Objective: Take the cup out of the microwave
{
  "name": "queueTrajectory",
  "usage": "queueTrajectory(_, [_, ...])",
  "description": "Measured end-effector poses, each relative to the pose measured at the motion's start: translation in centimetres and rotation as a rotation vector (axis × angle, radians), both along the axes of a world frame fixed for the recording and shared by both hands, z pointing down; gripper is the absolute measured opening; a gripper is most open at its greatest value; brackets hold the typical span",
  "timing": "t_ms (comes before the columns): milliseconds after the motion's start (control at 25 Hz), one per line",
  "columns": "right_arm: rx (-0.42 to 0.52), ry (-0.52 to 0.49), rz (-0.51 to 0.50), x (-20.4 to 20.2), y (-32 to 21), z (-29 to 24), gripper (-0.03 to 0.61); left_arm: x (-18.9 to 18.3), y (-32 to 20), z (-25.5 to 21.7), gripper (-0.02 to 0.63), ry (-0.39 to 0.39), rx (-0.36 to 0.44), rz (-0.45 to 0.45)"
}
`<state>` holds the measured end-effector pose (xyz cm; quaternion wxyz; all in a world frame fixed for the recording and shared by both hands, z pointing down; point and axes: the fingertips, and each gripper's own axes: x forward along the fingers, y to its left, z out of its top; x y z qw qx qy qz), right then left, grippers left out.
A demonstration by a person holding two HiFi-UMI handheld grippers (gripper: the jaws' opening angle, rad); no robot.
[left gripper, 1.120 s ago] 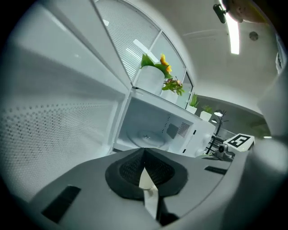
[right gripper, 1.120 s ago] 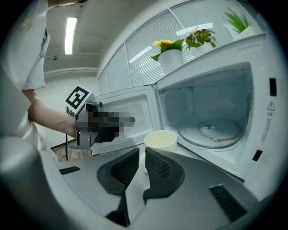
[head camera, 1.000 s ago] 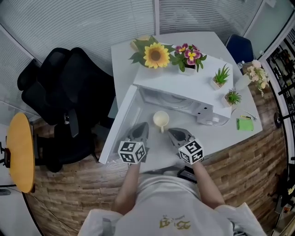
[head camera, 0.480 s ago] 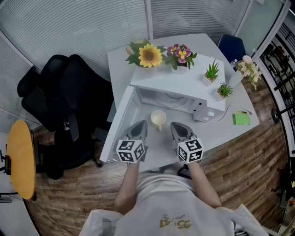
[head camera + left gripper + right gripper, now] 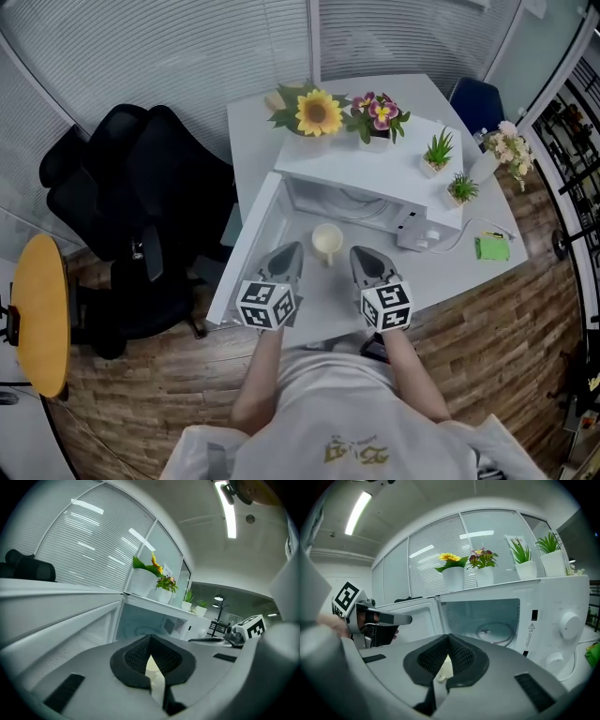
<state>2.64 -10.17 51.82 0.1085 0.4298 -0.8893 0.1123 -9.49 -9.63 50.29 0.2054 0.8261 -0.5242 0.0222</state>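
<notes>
A cream cup (image 5: 327, 243) stands upright on the white table (image 5: 441, 272), just in front of the open microwave (image 5: 375, 173). The microwave's door (image 5: 248, 253) is swung out to the left, and its cavity (image 5: 487, 620) holds only the glass turntable (image 5: 494, 632). My left gripper (image 5: 287, 255) is left of the cup and nearer to me, shut and empty. My right gripper (image 5: 366, 258) is right of it, also shut and empty. Neither touches the cup. Each gripper view shows a sliver of the cup (image 5: 152, 670) (image 5: 444, 670) past the closed jaws.
Two small potted plants (image 5: 448, 169) stand on the microwave, with sunflower and pink flower pots (image 5: 347, 112) behind it. A green pad (image 5: 489, 247) and a cable lie right of the microwave. A black office chair (image 5: 131, 206) stands left of the table.
The cup has stayed on the table. Both grippers hover slightly higher beside it, and the right one now points straighter toward the microwave.
</notes>
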Motion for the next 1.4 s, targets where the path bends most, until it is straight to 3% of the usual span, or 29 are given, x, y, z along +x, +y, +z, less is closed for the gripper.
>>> queueTrajectory(1400, [-0.027, 0.028, -0.009, 0.7, 1.2, 1.7, 0.012, -0.9, 0.8, 1.4, 0.014, -0.014, -0.024, -0.038])
